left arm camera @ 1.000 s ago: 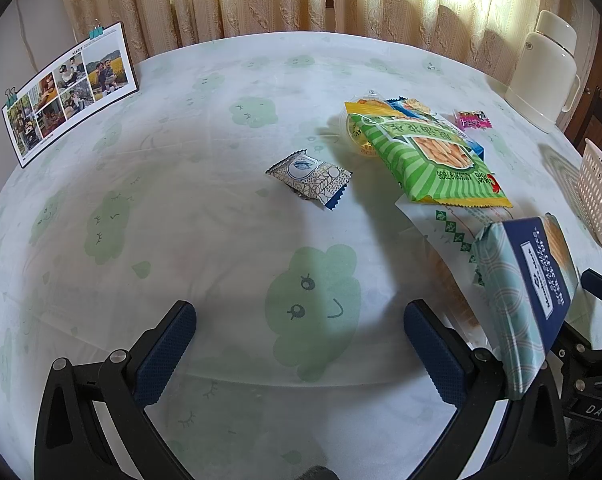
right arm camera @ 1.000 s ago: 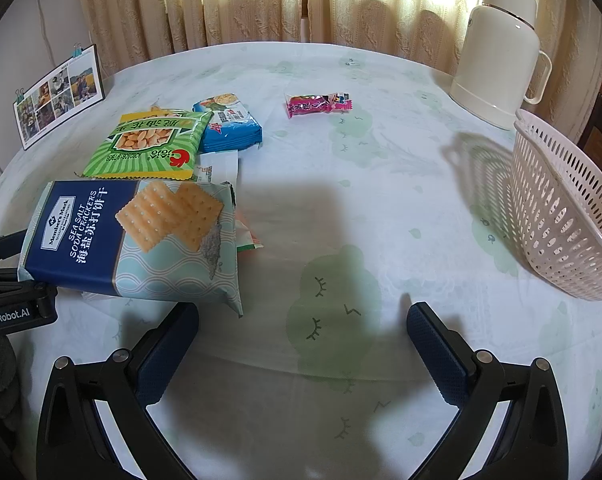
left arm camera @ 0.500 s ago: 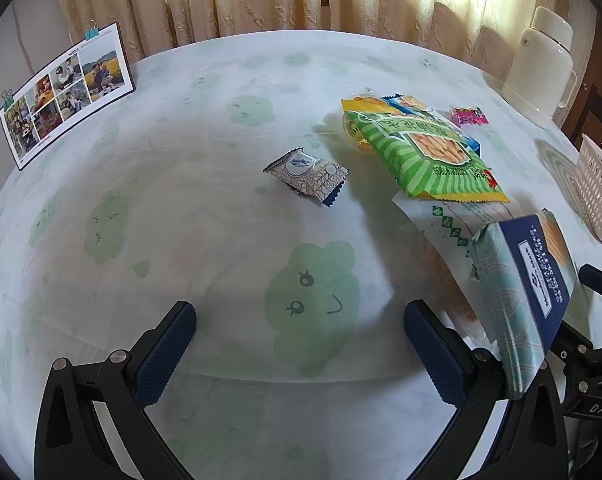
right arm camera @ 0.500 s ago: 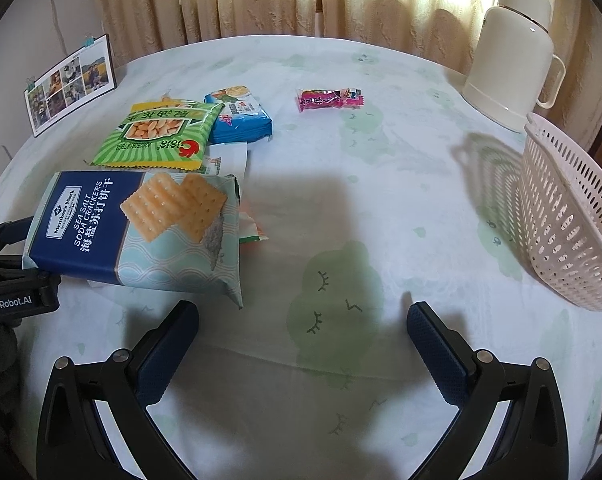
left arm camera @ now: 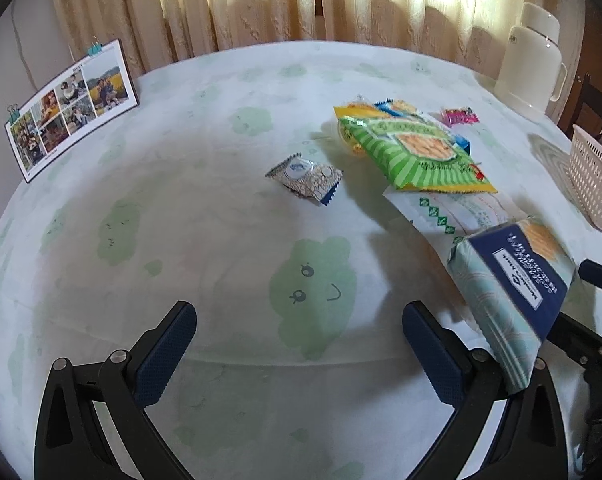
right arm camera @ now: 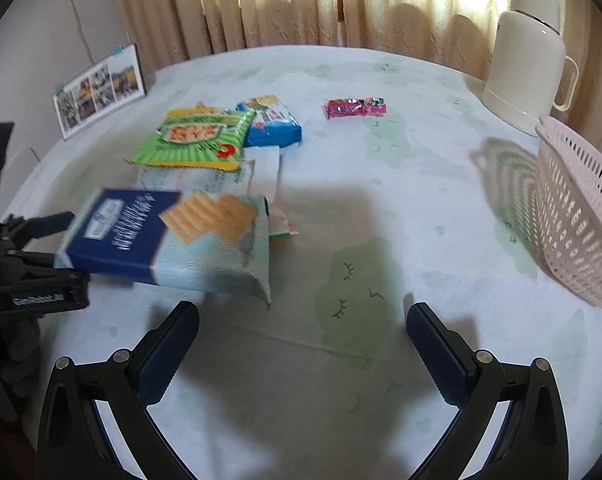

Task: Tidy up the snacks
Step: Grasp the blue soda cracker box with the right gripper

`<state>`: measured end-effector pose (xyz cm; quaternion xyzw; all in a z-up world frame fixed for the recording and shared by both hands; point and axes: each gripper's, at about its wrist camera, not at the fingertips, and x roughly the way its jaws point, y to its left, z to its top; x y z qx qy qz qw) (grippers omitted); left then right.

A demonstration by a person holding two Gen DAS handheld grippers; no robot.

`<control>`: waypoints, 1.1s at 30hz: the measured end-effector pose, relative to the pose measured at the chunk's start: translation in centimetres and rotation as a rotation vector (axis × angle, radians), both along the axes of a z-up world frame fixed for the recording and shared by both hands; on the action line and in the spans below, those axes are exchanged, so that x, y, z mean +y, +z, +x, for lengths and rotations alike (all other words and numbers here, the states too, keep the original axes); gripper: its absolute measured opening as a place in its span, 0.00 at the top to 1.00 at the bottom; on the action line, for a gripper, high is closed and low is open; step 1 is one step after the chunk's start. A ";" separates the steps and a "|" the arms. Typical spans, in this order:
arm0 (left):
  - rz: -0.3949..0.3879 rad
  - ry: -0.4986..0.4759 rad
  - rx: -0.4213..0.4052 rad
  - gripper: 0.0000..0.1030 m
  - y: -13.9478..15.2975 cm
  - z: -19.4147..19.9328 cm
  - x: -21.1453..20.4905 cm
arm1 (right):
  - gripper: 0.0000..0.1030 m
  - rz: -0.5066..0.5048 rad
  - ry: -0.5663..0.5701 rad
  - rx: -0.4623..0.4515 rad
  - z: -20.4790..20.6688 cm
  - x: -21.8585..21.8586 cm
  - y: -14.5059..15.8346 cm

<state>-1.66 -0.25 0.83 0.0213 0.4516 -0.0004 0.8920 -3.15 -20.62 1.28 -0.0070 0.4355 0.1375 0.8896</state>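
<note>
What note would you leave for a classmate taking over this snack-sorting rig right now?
Left claw: open, empty. Right claw: open, empty.
Cracker pack: raised off the table between the two rigs; what grips it is unclear.
Green bag, blue pack, pink bar and small packet lie on the table.
Done: no snack seen in the basket.
Left: probably everything goes into it.

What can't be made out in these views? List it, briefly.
- Cracker pack: motion-blurred in the right wrist view, so the print is unreadable; what holds it up is unclear.
- White packet: in the left wrist view, mostly covered by the green bag and the cracker pack.
- Basket: in the right wrist view, cut off by the right edge; its wall hides the inside.
</note>
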 end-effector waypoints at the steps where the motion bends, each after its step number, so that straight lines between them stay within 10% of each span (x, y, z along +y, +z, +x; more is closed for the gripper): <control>1: 0.002 0.001 -0.010 0.01 0.2 -0.2 0.0 | 0.00 0.018 0.001 -0.006 -0.2 -0.1 0.1; 15: -0.007 0.087 -0.186 0.01 3.0 -2.3 2.2 | 0.00 0.143 0.007 0.004 -1.6 0.3 0.5; 33: -0.025 0.197 -0.148 0.01 2.3 -2.0 5.1 | 0.00 0.403 0.091 0.155 -1.6 3.9 0.0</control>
